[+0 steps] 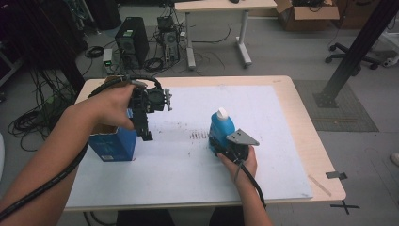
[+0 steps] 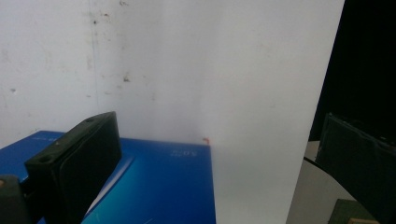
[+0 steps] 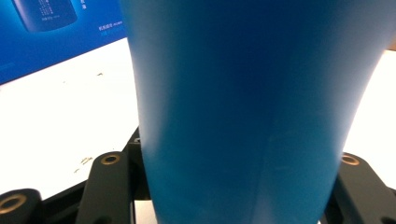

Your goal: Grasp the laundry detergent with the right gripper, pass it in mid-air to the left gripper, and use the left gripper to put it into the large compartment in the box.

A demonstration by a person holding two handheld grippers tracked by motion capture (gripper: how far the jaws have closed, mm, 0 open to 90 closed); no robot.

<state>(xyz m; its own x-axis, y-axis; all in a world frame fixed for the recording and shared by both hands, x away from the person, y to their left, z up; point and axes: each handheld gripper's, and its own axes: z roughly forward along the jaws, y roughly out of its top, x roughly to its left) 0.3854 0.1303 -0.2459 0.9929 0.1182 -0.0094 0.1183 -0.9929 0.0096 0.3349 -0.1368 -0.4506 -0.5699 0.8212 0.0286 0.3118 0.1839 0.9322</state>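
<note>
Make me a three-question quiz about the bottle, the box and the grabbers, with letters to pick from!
1. Where is the blue box?
A. by the table's left edge
B. on the floor
C. under the bottle

2. What colour is the bottle?
A. red
B. blue
C. green

3. What is the right gripper doing?
A. hanging open in the air
B. clamping the bottle
C. holding the box

Answers: 1 A, the high view shows it on the table at the left; 2 B, blue body, white cap; 3 B, the jaws flank the bottle's sides.
</note>
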